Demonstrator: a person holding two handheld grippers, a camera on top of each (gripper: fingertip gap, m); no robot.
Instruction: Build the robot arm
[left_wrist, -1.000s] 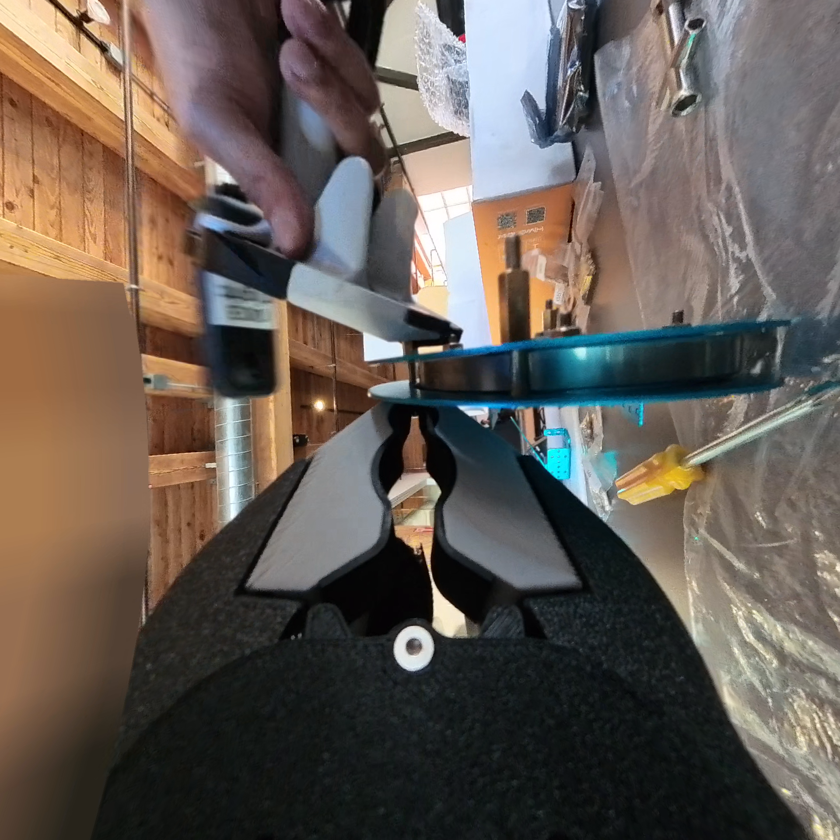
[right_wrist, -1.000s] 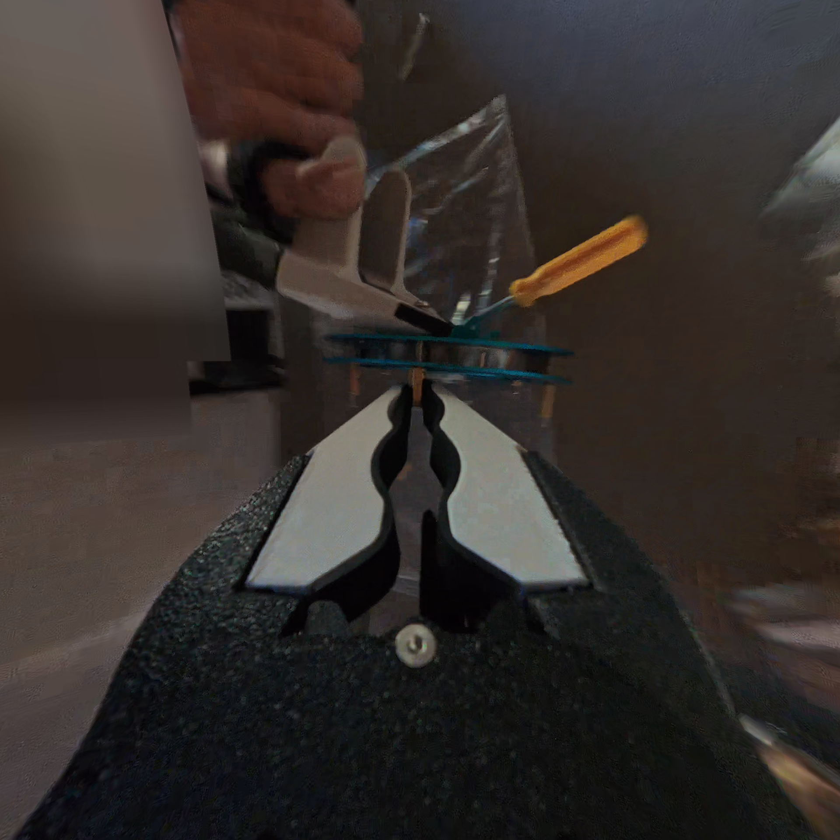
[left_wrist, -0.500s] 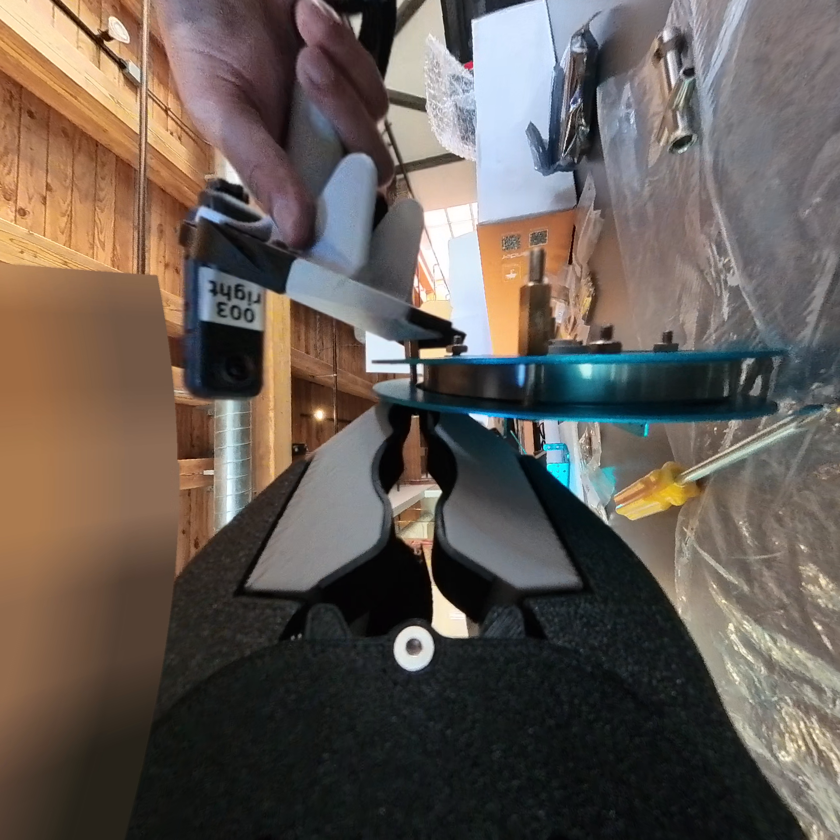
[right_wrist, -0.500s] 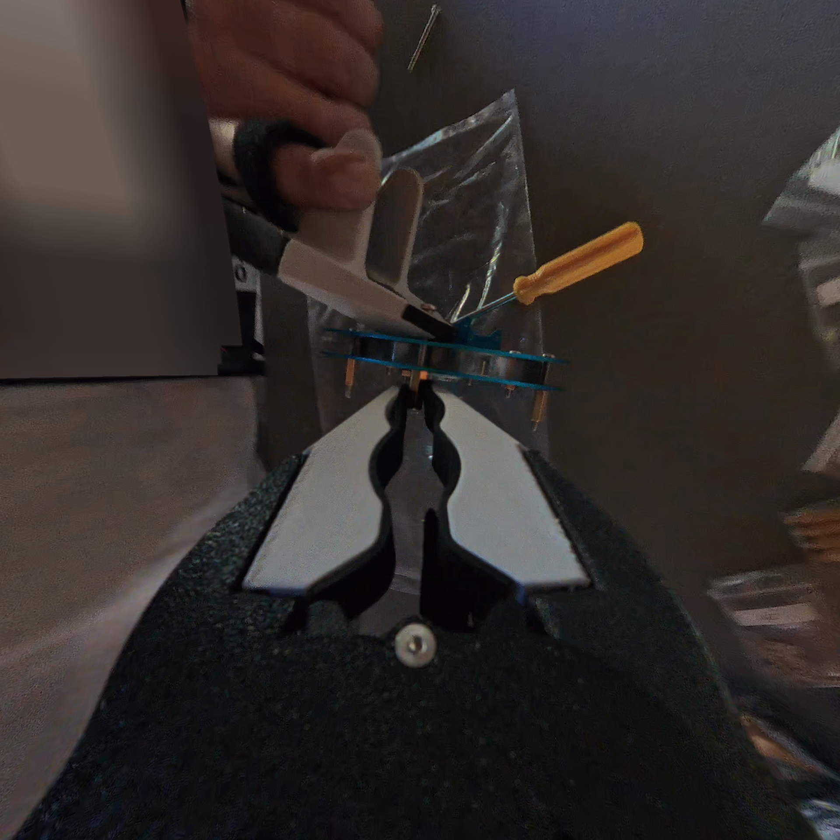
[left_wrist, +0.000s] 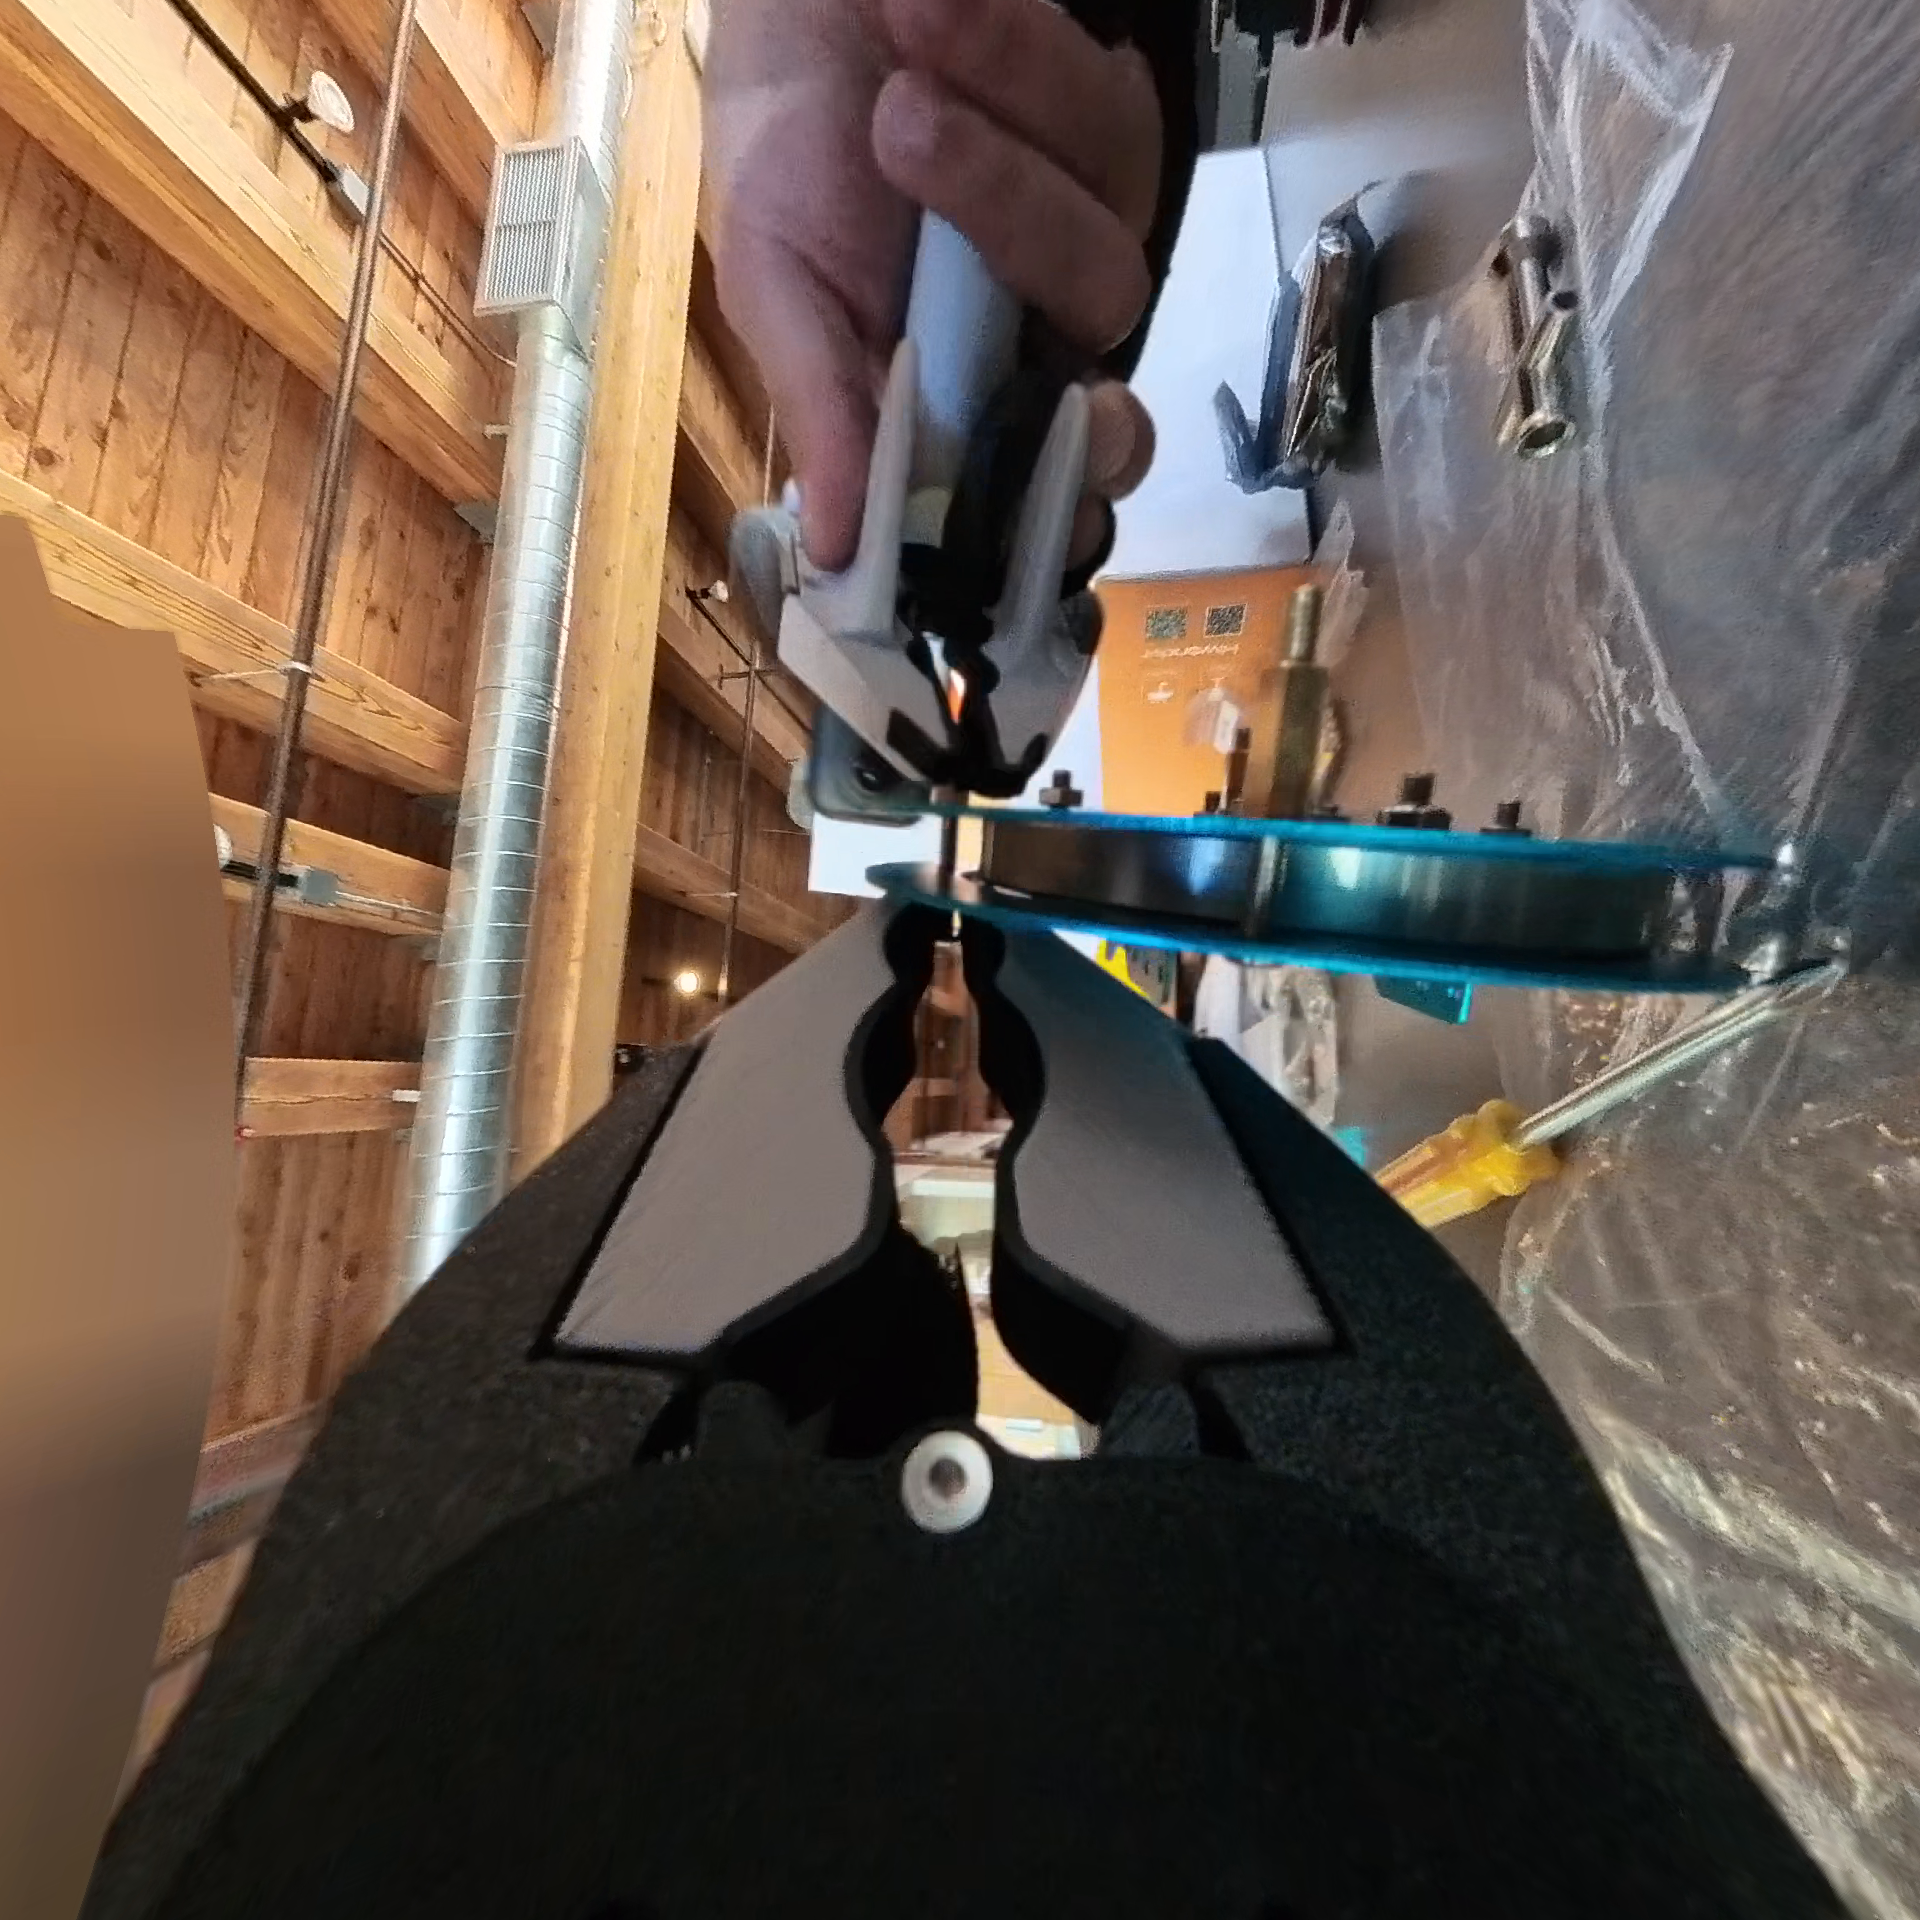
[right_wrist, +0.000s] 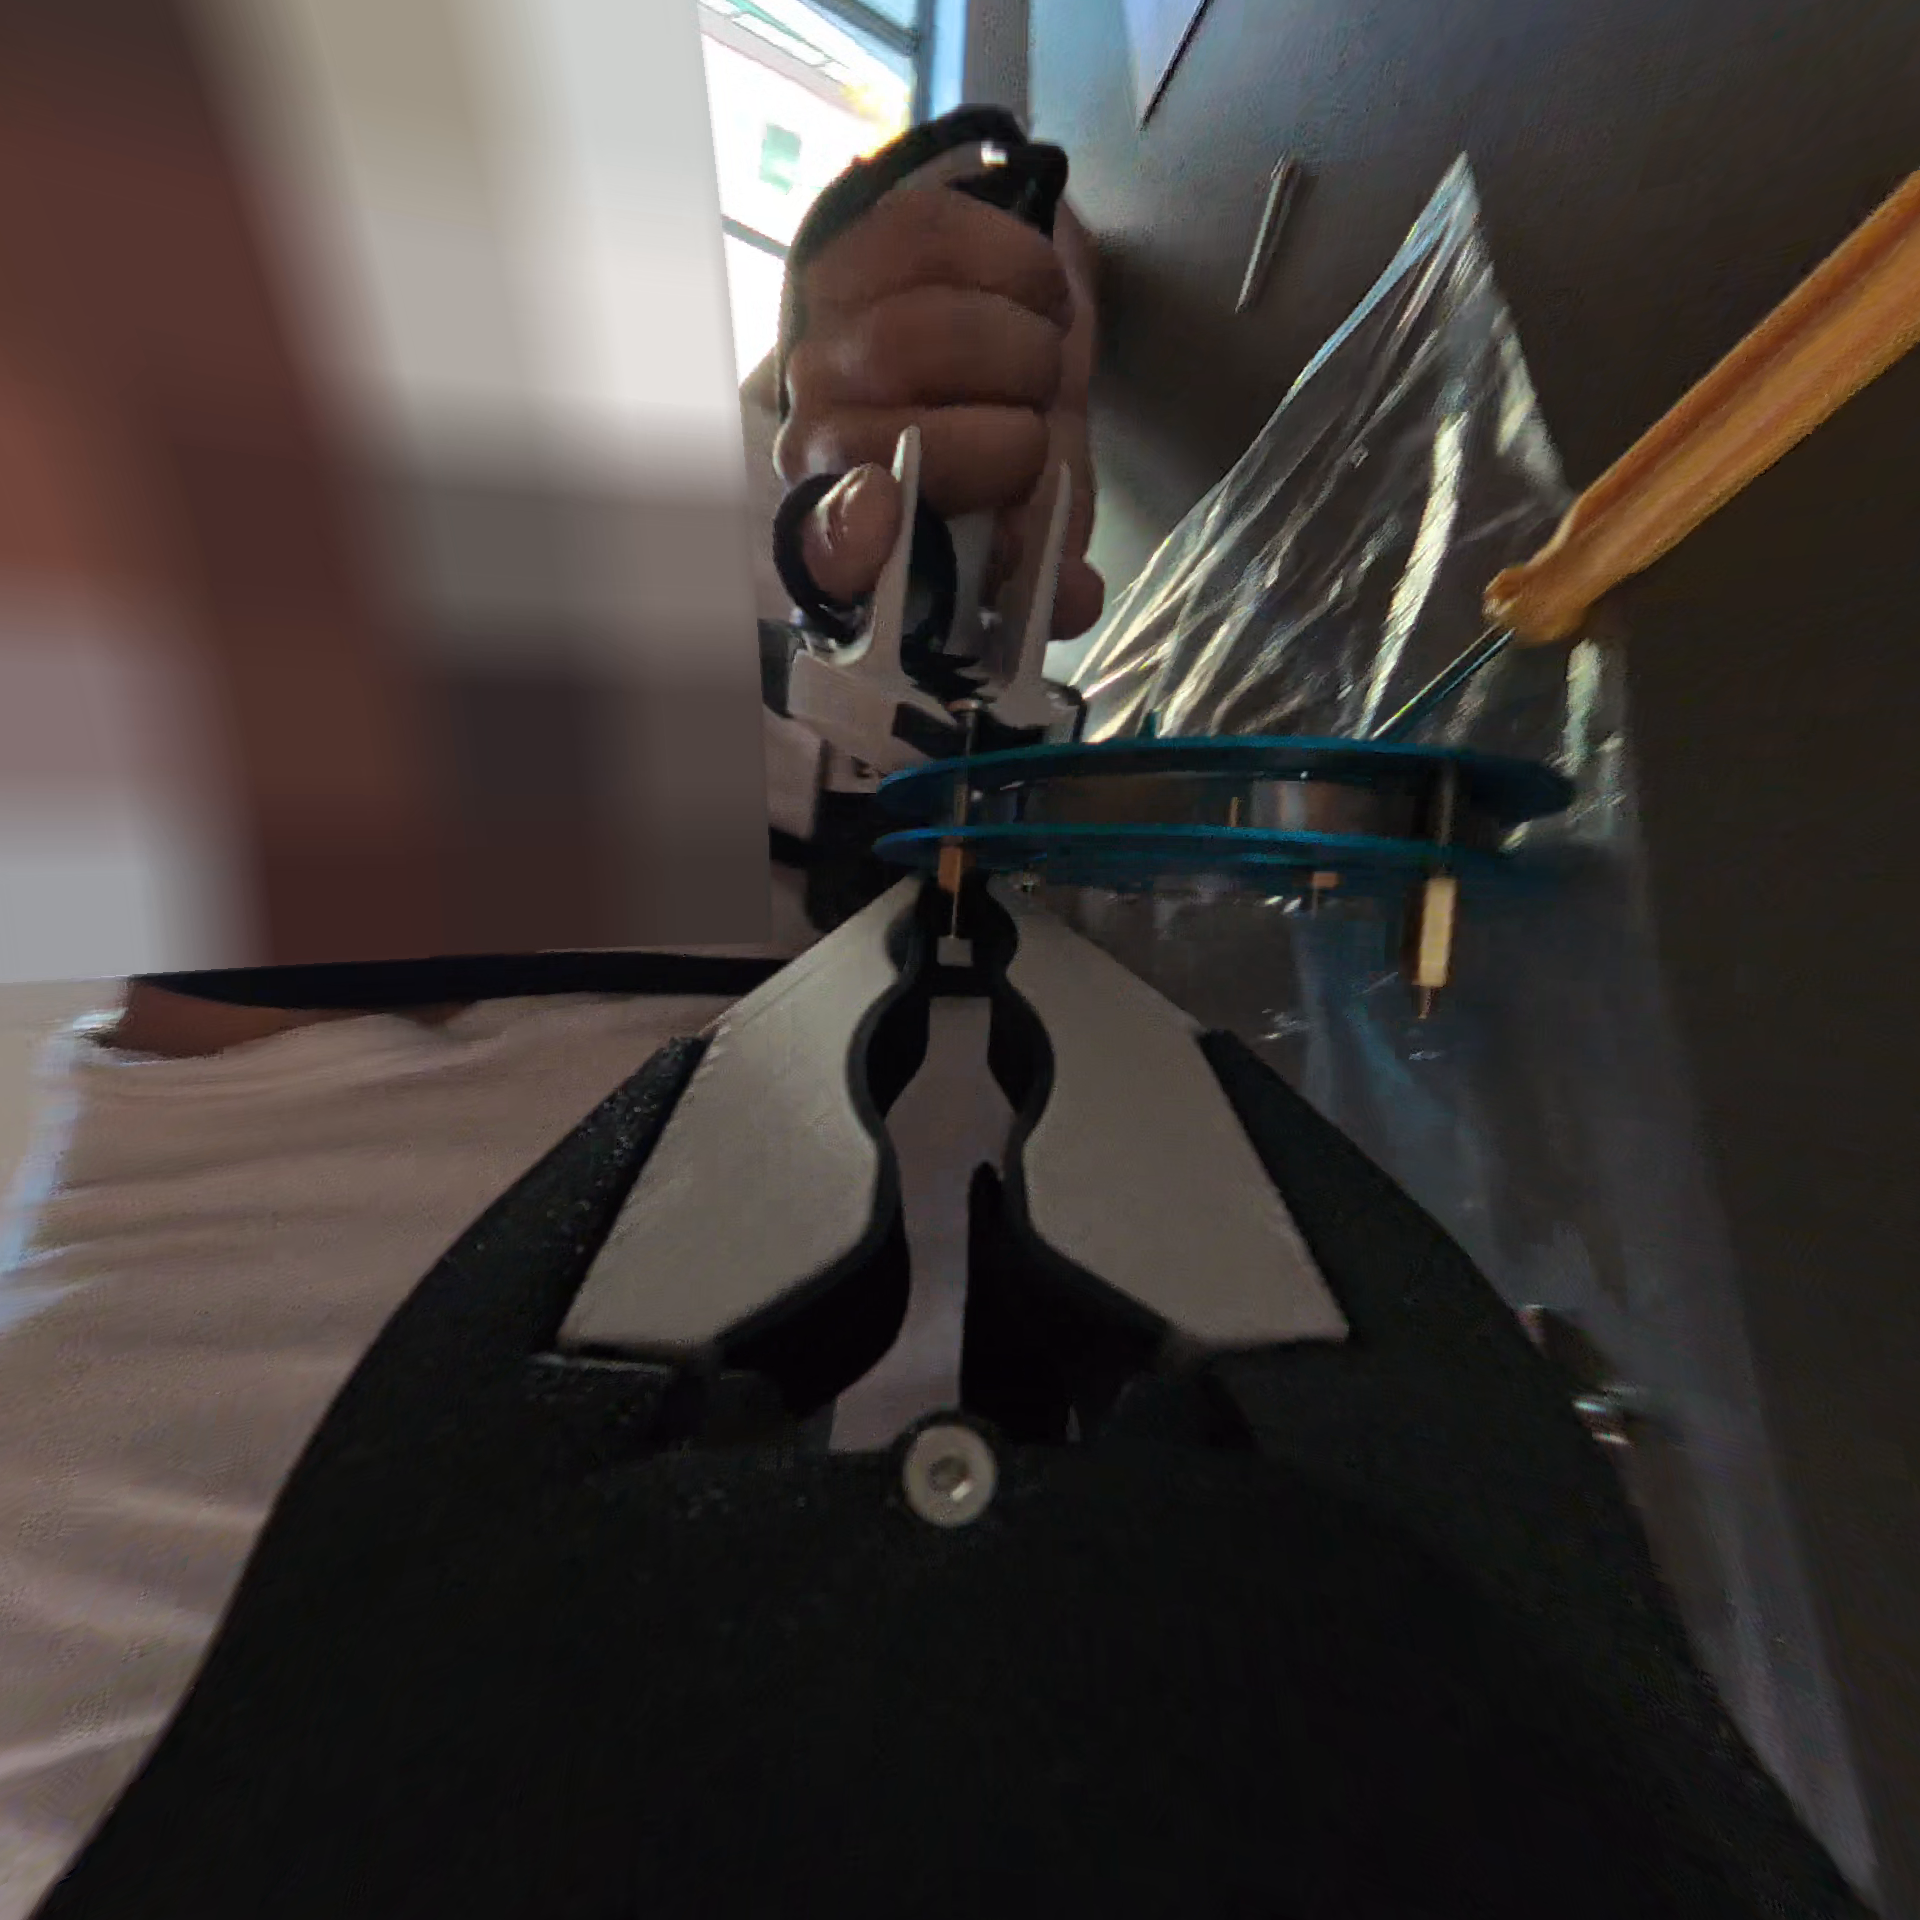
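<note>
Gripping, left gripper (left_wrist: 943, 935): the jaws are drawn nearly together under the rim of the blue discs (left_wrist: 1351, 940), seemingly pinching a thin pin (left_wrist: 950, 883) that runs through both; the spot is small and dark, so the pinch is a fair reading, not a certainty.
Wall side: a silver duct (left_wrist: 499, 831) runs up the wooden wall at far left, well apart from the work.
Hand (left_wrist: 914, 260): it holds the right gripper (left_wrist: 961, 774), which meets the same rim from the far face.
Discs: two blue plates with a metal ring (left_wrist: 1299, 873) between them, standing on edge against a plastic sheet (left_wrist: 1714, 623).
Beside them: a yellow screwdriver (left_wrist: 1455, 1164) lies on the sheet, its shaft touching the disc rim.
Right gripper, own view: the jaws are closed on a brass post (right_wrist: 950, 868) sticking out of the nearer disc.
Opposite: the left gripper's tips sit on the far face, in line with that post.
Farther right: another brass post (right_wrist: 1434, 935) stands free.
</note>
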